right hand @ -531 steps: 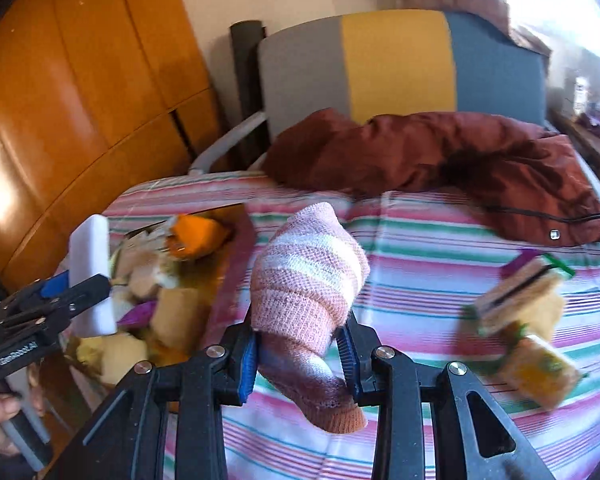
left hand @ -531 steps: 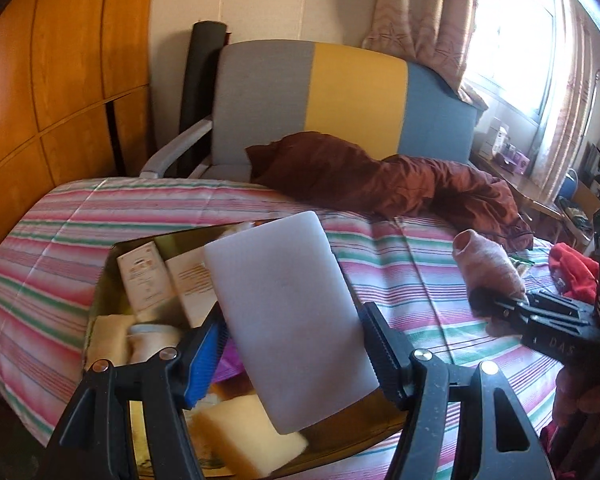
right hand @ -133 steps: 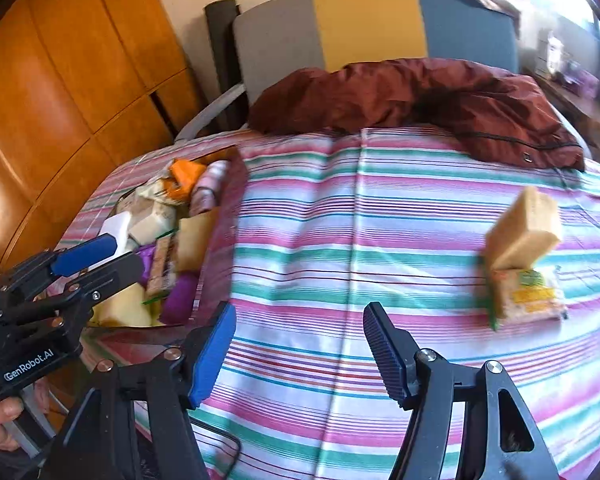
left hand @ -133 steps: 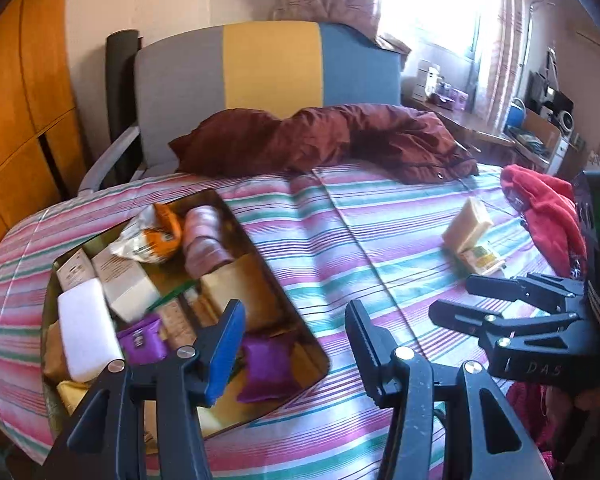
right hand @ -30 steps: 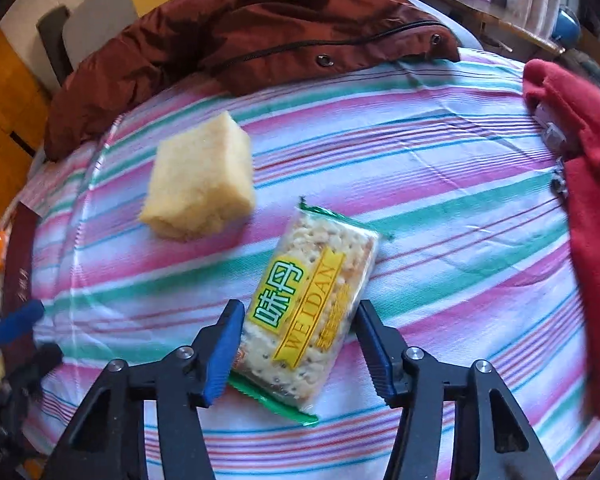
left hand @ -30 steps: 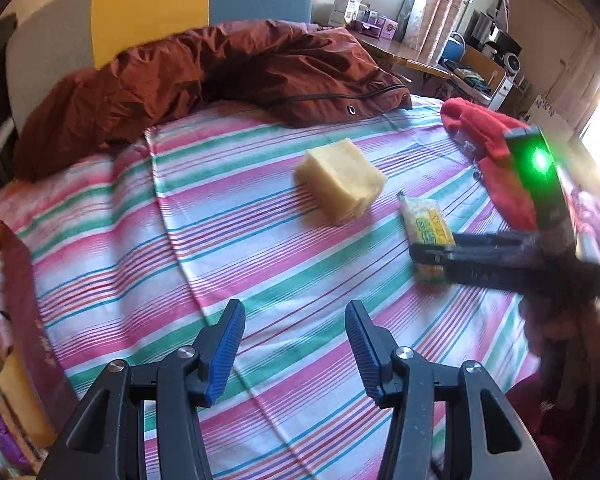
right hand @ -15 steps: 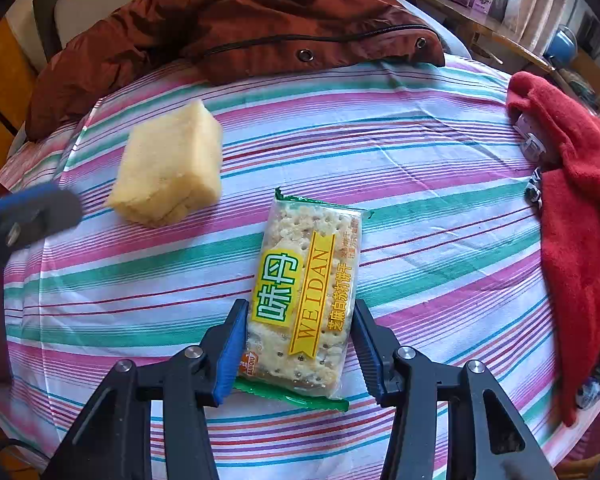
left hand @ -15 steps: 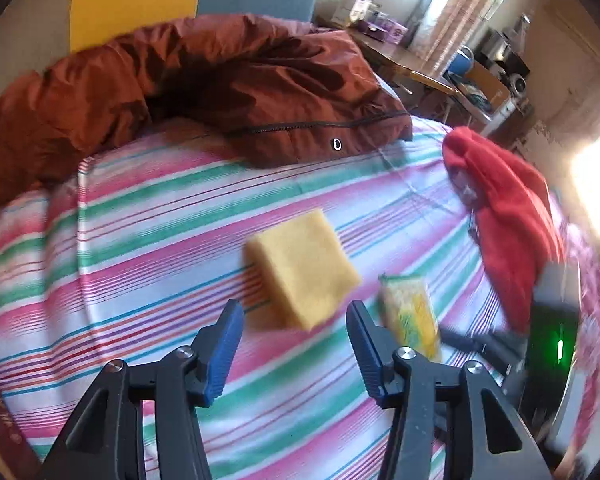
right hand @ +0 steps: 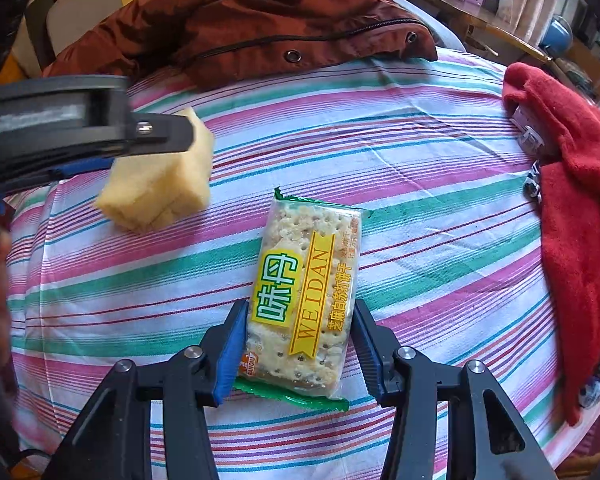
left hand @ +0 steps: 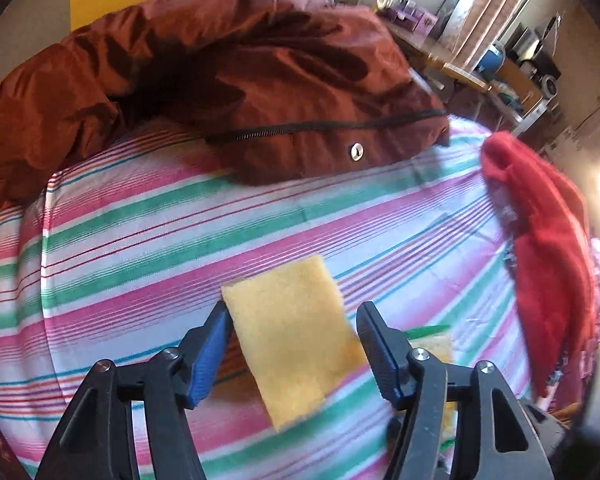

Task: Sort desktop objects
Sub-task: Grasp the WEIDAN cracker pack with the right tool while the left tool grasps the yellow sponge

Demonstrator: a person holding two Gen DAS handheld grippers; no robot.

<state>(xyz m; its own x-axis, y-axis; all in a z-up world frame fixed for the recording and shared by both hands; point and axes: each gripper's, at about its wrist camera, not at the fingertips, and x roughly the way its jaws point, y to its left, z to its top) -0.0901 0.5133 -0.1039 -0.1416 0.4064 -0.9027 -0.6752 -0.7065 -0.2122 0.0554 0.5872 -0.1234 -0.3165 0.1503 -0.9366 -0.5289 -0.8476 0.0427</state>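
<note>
Yellow sponge (left hand: 296,332) sits low centre between the left gripper (left hand: 294,354) jaws, which have just been opening, unclenched; the cracker packet (right hand: 304,300) lies low centre, squeezed by the right gripper (right hand: 298,354), on striped cloth (right hand: 420,184)

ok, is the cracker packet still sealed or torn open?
Sealed, as far as shows: the cracker packet lies flat on the striped cloth, green end seams unbroken, crackers inside. Its underside is hidden.

One yellow sponge (right hand: 160,184); one cracker packet (right hand: 304,292); one brown jacket (right hand: 240,20); one red garment (right hand: 580,208); one striped sheet (right hand: 420,152); two grippers, left (left hand: 292,354) and right (right hand: 298,350).
</note>
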